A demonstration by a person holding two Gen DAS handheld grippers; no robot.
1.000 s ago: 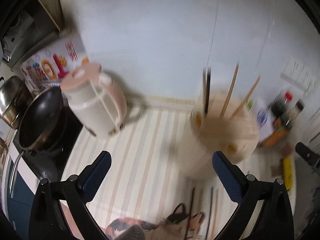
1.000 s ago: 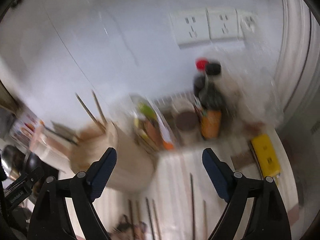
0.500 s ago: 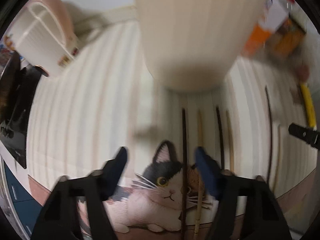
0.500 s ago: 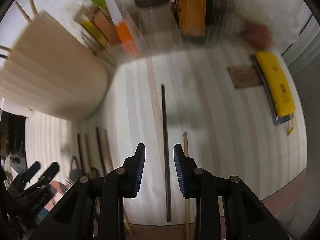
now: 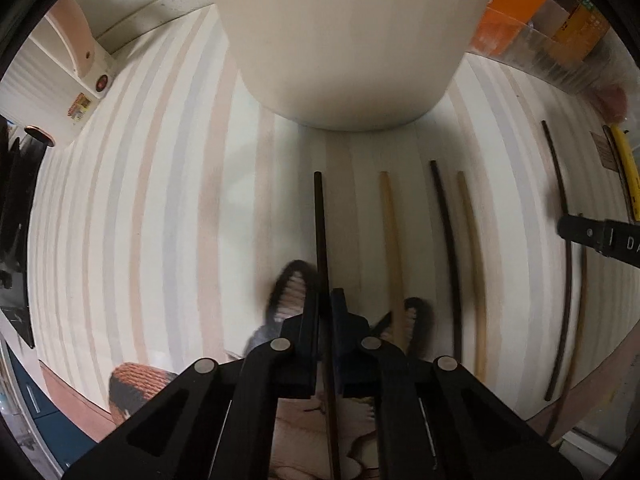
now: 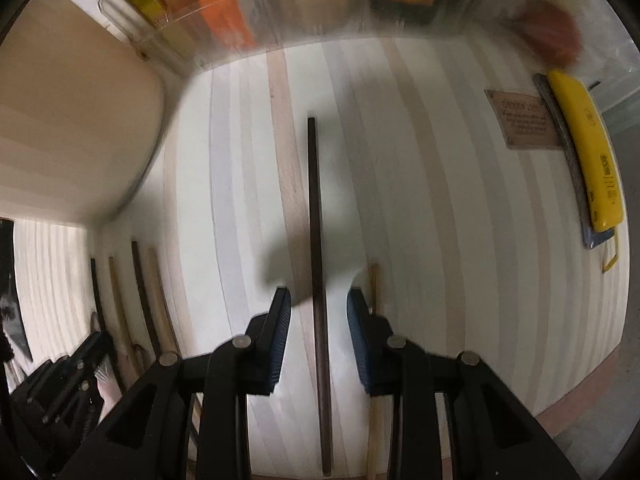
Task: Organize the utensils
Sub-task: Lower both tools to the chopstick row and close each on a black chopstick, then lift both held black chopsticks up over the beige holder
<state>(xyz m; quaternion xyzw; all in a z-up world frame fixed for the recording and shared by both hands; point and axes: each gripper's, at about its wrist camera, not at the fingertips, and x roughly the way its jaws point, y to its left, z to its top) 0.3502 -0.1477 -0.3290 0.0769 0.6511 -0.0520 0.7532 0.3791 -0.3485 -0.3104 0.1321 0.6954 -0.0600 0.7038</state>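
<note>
Left gripper (image 5: 325,312) clenches a dark chopstick (image 5: 320,232); right gripper (image 6: 318,308), fingers parted, straddles another chopstick (image 6: 314,208): light, stiff, slippery, best pinched mid-shaft

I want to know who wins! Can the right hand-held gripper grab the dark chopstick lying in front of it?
Probably yes. The right hand-held gripper is open, with the dark chopstick lying between its fingers and nothing on top of it. A light chopstick lies close beside one finger.

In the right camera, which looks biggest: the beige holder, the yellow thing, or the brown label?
1. Beige holder, though it is cut off and near the camera.
2. Yellow thing.
3. Brown label, clearly smallest.
</note>
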